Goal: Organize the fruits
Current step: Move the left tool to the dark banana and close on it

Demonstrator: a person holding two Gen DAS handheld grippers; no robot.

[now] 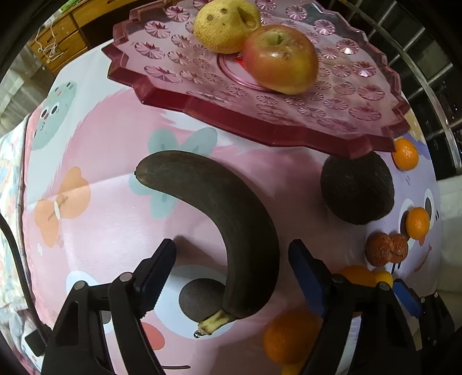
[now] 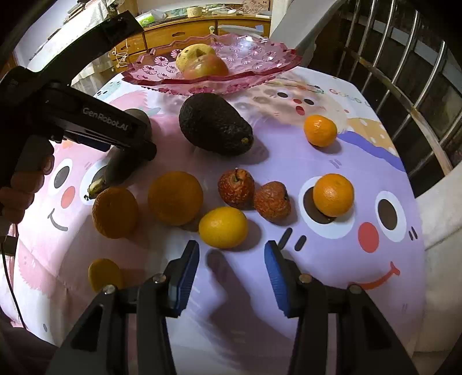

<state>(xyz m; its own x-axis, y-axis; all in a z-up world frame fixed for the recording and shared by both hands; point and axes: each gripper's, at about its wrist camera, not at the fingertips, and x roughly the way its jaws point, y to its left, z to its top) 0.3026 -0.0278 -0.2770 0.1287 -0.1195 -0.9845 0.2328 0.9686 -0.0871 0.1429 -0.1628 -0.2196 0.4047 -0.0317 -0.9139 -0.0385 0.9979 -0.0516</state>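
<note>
Fruit lies scattered over the worktop (image 2: 332, 259), which is draped in a pink and lilac cloth printed with cartoon faces. In the left wrist view, a blackened banana (image 1: 219, 207) curves between the wide-open jaws of the left gripper (image 1: 232, 253), its stem end pointing toward 6 o'clock; neither pad touches it. A dark avocado (image 1: 358, 190) sits at 3 o'clock from the banana, partly tucked under the rim of the pink cut-glass dish (image 1: 179, 95) that fills the 12 o'clock area. An apple (image 1: 281, 59) and a pale yellow fruit (image 1: 222, 26) rest touching each other in that dish.

From the right wrist view, the right gripper (image 2: 232, 259) hovers with its jaws open and nothing between them. A yellow citrus (image 2: 223, 227) lies just ahead at 12 o'clock. Beyond it are two wrinkled red fruits (image 2: 236, 187), side by side, and a large orange (image 2: 175, 198) at 11 o'clock. A second orange (image 2: 115, 212) sits near the banana's stem. Two small mandarins (image 2: 333, 194) lie apart at 1 and 2 o'clock, and another small orange fruit (image 2: 105, 274) at 9 o'clock.

Wooden drawers (image 2: 161, 34) stand behind the dish, and metal railing bars (image 2: 404, 86) run along the 2 o'clock side.
</note>
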